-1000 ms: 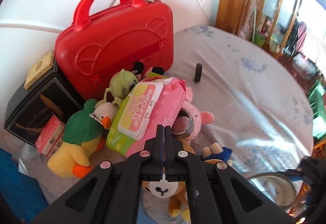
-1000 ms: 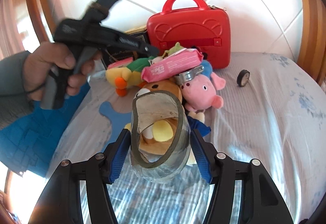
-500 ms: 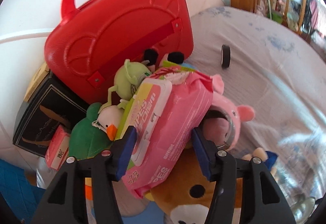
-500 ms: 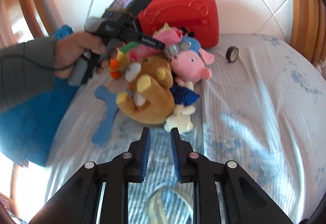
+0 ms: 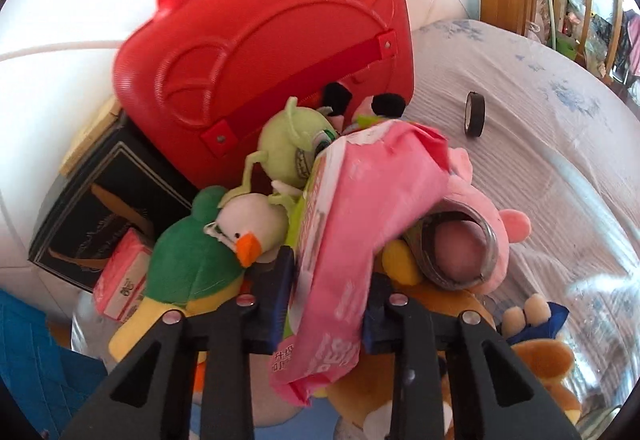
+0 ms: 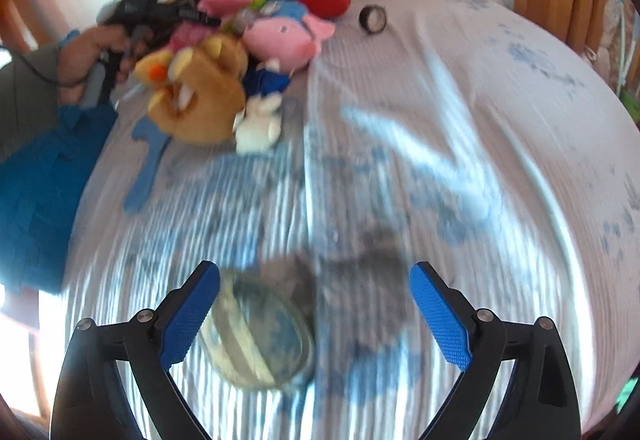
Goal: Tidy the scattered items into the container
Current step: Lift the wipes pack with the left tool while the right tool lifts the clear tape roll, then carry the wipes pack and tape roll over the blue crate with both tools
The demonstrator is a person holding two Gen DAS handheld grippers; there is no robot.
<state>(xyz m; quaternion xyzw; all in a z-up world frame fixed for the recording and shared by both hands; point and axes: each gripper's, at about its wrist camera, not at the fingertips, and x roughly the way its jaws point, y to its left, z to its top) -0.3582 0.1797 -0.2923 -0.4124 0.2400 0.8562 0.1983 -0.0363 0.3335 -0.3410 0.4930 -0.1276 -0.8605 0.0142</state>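
Note:
A pink wipes pack [image 5: 352, 224] lies on a heap of plush toys in front of the red case [image 5: 260, 52]. My left gripper [image 5: 326, 304] has its jaws closing on the pack's near end, and both blue pads press into it. In the right wrist view a clear tape roll [image 6: 256, 332] lies on the striped sheet [image 6: 460, 120] beside the left fingertip [image 6: 192, 314]. My right gripper [image 6: 316, 316] hovers over it with its jaws opening wide, and neither pad presses the roll. A person's hand [image 6: 88, 56] holds the left gripper at the heap.
The heap holds a green duck [image 5: 192, 264], a green monster [image 5: 288, 148], a pink pig [image 5: 480, 216] with a tape roll [image 5: 460, 252] on its snout, and a brown bear [image 6: 200, 92]. A black tape roll [image 6: 373, 19] stands beside the case. A black box [image 5: 100, 208] leans at left.
The left gripper opened, sank over the wipes pack and closed on it. The right gripper lost the clear tape roll, shut, then opened wide above the roll now lying on the sheet.

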